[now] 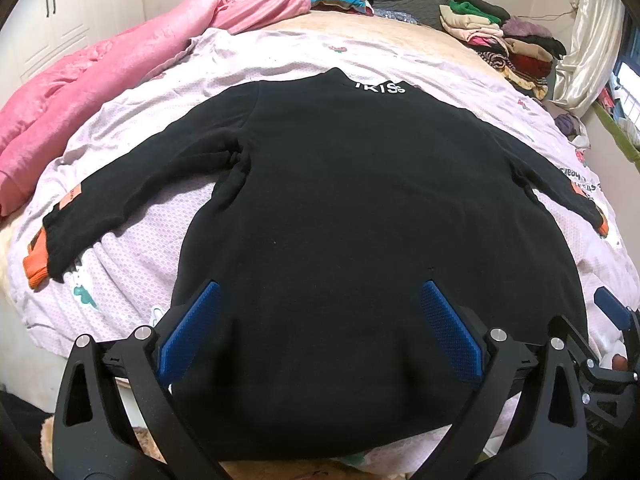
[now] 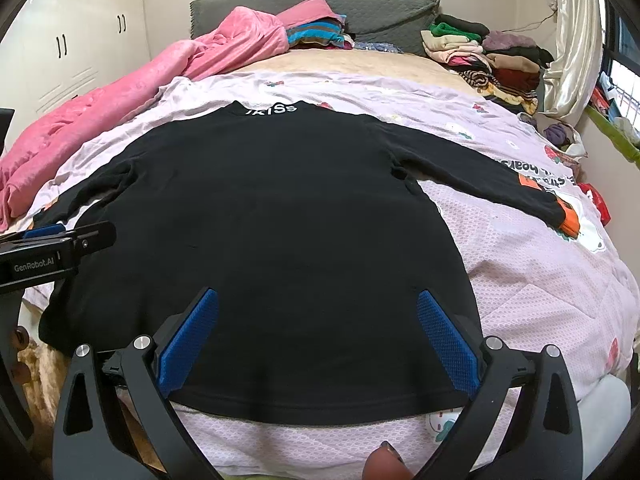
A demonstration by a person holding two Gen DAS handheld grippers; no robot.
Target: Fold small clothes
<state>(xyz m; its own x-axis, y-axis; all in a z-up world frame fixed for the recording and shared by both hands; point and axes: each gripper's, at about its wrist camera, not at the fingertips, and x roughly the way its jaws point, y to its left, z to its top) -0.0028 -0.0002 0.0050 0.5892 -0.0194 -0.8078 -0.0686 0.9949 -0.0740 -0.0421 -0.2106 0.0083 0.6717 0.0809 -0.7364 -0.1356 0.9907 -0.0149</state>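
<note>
A black long-sleeved sweater (image 1: 340, 208) lies flat on the bed, sleeves spread, white letters at the far collar, orange cuffs (image 1: 36, 264). It also shows in the right wrist view (image 2: 280, 220). My left gripper (image 1: 320, 292) is open above the sweater's near hem, blue pads (image 1: 192, 328) wide apart. My right gripper (image 2: 318, 300) is open above the hem too, its pads (image 2: 444, 336) spread. The left gripper's side shows in the right wrist view (image 2: 60, 244), and the right gripper shows at the edge of the left wrist view (image 1: 616, 312).
The sweater rests on a lilac printed quilt (image 2: 520, 260). A pink blanket (image 1: 100, 92) is heaped along the left side. Stacks of folded clothes (image 1: 500, 40) sit at the far right by a grey headboard (image 2: 360, 4). White wardrobe doors (image 2: 72, 48) stand left.
</note>
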